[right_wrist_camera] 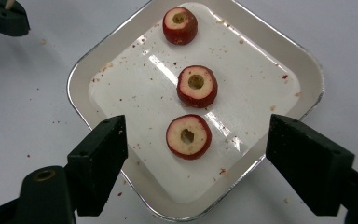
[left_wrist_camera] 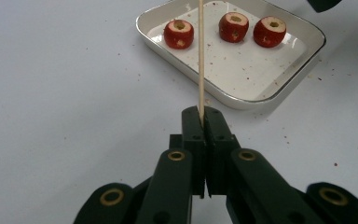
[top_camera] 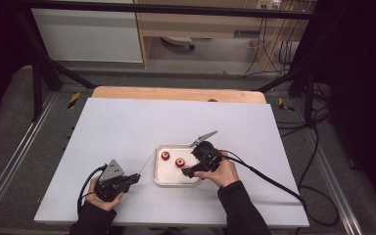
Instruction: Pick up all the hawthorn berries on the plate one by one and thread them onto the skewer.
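Observation:
A white metal tray (top_camera: 158,181) sits at the table's front middle and holds three red cored fruit pieces (right_wrist_camera: 189,136) (right_wrist_camera: 196,86) (right_wrist_camera: 180,25). My left gripper (left_wrist_camera: 204,114) is shut on a thin wooden skewer (left_wrist_camera: 200,60), which points toward the tray over the fruit (left_wrist_camera: 178,34). In the high view this gripper (top_camera: 136,178) rests left of the tray, with the skewer (top_camera: 147,163) slanting up to the tray's corner. My right gripper (right_wrist_camera: 193,140) is open above the tray, its jaws on either side of the nearest fruit without touching it.
Red crumbs are scattered over the tray floor (right_wrist_camera: 135,93) and the white tabletop (top_camera: 127,127). The other gripper's black tip (right_wrist_camera: 2,16) shows off the tray's far corner. A wooden strip (top_camera: 176,93) runs along the table's back edge, and cables (top_camera: 274,178) trail to the right.

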`<state>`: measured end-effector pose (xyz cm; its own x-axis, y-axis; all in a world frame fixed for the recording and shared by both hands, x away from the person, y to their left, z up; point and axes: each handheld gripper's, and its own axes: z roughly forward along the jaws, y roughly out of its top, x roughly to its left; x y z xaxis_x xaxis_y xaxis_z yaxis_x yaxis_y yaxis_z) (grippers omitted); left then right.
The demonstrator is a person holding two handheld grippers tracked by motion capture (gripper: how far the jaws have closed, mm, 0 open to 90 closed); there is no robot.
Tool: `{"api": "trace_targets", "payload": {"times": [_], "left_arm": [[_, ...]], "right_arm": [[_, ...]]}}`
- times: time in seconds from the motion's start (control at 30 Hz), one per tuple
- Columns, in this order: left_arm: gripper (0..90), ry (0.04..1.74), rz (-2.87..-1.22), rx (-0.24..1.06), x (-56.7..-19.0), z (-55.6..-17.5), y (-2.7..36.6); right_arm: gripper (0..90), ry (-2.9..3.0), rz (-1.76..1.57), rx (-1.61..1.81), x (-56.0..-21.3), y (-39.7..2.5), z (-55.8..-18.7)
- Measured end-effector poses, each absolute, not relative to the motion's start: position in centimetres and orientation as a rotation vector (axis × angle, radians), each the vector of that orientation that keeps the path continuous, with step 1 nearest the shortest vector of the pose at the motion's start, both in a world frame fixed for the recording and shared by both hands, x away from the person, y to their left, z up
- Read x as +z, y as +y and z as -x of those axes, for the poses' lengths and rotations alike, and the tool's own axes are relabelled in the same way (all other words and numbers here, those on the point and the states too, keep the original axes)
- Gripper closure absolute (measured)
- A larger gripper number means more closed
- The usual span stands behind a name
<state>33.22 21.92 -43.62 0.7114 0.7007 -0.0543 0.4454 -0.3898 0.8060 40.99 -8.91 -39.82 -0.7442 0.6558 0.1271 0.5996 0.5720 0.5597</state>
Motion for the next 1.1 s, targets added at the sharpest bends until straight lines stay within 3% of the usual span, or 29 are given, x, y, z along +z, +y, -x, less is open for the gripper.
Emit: {"api": "trace_targets", "payload": {"times": [0.5,0.87,1.1], "left_arm": [[88.3,0.872,-2.055,0.366,-43.7,-33.4,21.9],[88.3,0.870,-2.064,0.360,-43.8,-33.4,21.7],[88.3,0.870,-2.060,0.362,-43.8,-33.4,21.7]], "right_arm": [[49.1,2.829,-1.231,0.696,-41.2,-6.7,-42.8],[59.3,2.850,-1.320,0.665,-41.8,-6.6,-43.6],[59.9,2.845,-1.362,0.678,-41.7,-6.7,-43.6]]}}
